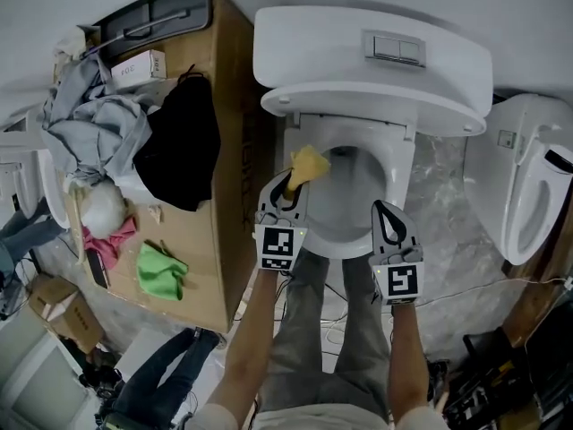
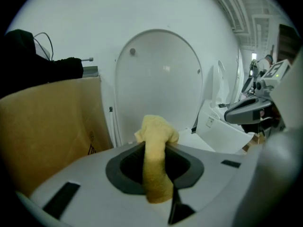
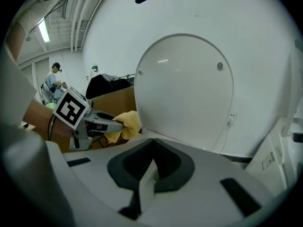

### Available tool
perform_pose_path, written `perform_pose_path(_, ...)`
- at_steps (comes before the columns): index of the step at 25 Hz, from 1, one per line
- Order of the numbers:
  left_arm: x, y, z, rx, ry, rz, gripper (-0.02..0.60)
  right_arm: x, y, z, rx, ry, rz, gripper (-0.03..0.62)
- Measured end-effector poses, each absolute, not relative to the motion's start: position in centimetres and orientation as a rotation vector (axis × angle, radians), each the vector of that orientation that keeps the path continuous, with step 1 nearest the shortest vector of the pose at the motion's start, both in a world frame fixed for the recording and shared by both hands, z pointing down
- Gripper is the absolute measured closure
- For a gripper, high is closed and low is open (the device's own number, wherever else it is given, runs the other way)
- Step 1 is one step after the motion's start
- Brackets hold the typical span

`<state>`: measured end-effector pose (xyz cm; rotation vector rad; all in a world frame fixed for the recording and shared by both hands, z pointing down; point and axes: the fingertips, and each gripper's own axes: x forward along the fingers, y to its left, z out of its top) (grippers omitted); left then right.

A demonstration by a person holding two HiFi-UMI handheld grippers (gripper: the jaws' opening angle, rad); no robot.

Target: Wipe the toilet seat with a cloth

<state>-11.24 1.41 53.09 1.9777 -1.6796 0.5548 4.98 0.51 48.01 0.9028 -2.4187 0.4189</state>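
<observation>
The white toilet's seat (image 1: pixel 397 170) rings the bowl, and its lid (image 2: pixel 158 82) stands raised against the tank (image 1: pixel 372 56). My left gripper (image 1: pixel 290 183) is over the bowl's near left rim, shut on a yellow cloth (image 1: pixel 310 163). The cloth (image 2: pixel 156 167) hangs bunched between the jaws in the left gripper view. My right gripper (image 1: pixel 380 208) hovers over the near right rim with its jaws together and nothing in them. In the right gripper view the lid (image 3: pixel 184 93) fills the middle, and the left gripper (image 3: pixel 108 123) with the cloth (image 3: pixel 128 123) is at left.
A cardboard box (image 1: pixel 219 240) stands close to the toilet's left, with a black garment (image 1: pixel 183 141), grey clothes (image 1: pixel 94 124) and a green cloth (image 1: pixel 161 271) on it. Another toilet seat unit (image 1: pixel 533 195) is at right. Cables lie on the floor by the person's legs.
</observation>
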Motion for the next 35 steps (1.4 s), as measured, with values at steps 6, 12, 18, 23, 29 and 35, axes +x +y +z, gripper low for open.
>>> perform_pose_path(6, -11.0, 0.6, 56.8, 1.921, -1.685, 0.612, 0.483, 4.7, -0.2, 51.4, 0.832, -2.424, 0.456, 0.586)
perform_pose_path(12, -11.6, -0.1, 60.2, 1.862, -1.699, 0.666, 0.483, 4.6, -0.6, 53.5, 0.776, -2.425, 0.476, 0.586)
perform_pose_path(18, -12.3, -0.8, 62.8, 1.806, -1.717, 0.725, 0.483, 4.9, -1.2, 55.2, 0.76, -2.413, 0.49, 0.586)
perform_pose_path(23, -12.3, -1.5, 64.4, 1.766, -1.72, 0.772, 0.483, 5.3, -1.5, 56.1, 0.754, -2.41, 0.507, 0.586)
perform_pose_path(29, -12.4, -2.1, 65.6, 1.711, -1.711, 0.786, 0.485, 6.1, -2.0, 56.9, 0.742, -2.406, 0.514, 0.586)
perform_pose_path(35, -11.6, -3.0, 65.6, 1.683, -1.703, 0.777, 0.485, 7.5, -3.1, 57.2, 0.746, -2.4, 0.521, 0.586)
